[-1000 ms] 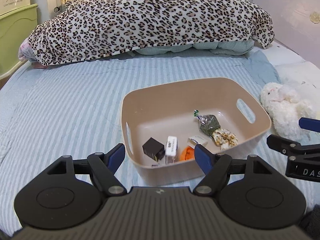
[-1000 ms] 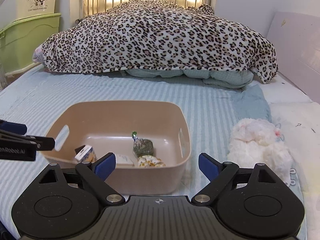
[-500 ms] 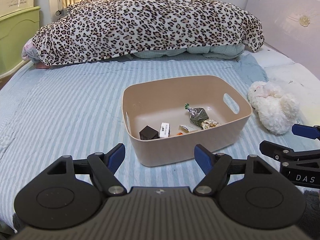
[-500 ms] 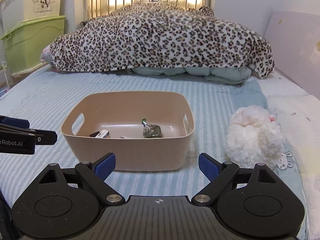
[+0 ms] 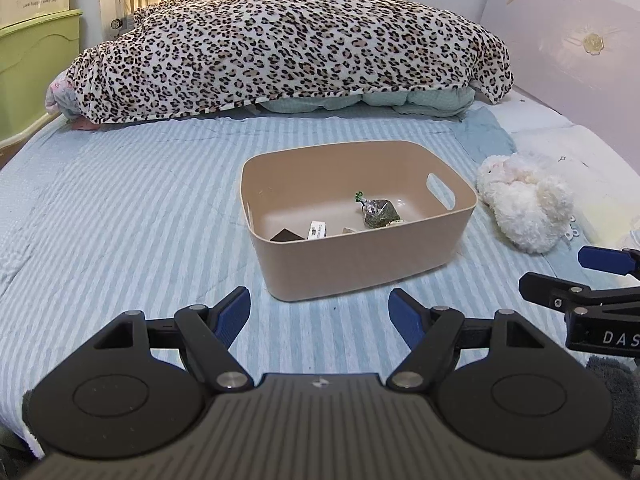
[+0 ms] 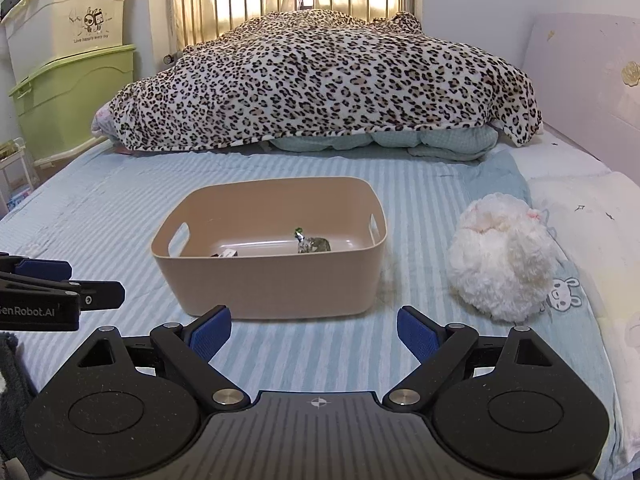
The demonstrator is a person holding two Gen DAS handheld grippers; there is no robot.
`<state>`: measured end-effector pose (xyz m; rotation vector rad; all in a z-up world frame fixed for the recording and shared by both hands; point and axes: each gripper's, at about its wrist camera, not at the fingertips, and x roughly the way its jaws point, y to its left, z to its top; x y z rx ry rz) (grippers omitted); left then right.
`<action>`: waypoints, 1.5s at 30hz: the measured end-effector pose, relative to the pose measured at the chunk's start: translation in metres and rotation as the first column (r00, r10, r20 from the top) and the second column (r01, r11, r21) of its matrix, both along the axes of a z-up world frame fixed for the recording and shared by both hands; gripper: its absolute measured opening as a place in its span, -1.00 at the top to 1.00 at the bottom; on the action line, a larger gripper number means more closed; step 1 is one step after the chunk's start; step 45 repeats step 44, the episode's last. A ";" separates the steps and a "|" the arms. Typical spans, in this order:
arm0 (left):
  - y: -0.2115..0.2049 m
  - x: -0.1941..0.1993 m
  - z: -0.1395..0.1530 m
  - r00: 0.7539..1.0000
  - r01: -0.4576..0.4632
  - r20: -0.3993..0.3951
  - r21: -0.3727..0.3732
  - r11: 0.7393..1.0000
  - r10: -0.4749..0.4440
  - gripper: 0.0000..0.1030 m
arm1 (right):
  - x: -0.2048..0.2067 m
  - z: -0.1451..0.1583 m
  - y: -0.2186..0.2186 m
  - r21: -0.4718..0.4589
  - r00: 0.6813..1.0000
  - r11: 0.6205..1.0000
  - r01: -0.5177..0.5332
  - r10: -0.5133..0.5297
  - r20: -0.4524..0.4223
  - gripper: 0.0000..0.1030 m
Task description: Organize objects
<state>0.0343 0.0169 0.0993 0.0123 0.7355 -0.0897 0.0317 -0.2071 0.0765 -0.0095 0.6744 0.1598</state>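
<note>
Both the left hand-held gripper [image 5: 319, 311] and right hand-held gripper [image 6: 314, 330] are hovering spread and empty at lower frame, the tan bin [image 5: 360, 258] mid-frame is holding several small items, and only the white plush toy [image 6: 502, 258] is lying outside.

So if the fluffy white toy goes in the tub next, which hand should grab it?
Probably the right. The toy lies on the tub's right, just off the open right gripper. The left gripper, also open, has the tub nearer than the toy.
</note>
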 end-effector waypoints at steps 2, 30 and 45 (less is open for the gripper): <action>0.001 -0.006 0.001 1.000 -0.003 0.005 0.005 1.000 0.003 -0.49 | -0.005 0.002 0.000 0.010 1.000 1.000 -0.003 0.003 0.000 -0.77; 0.003 -0.055 0.004 1.000 0.011 0.016 0.003 1.000 -0.011 -0.49 | -0.057 0.018 -0.004 0.028 1.000 1.000 -0.010 0.010 -0.011 -0.78; 0.002 -0.057 0.004 1.000 0.023 0.010 0.003 1.000 -0.023 -0.49 | -0.065 0.018 -0.007 0.031 1.000 0.999 -0.006 0.007 -0.020 -0.78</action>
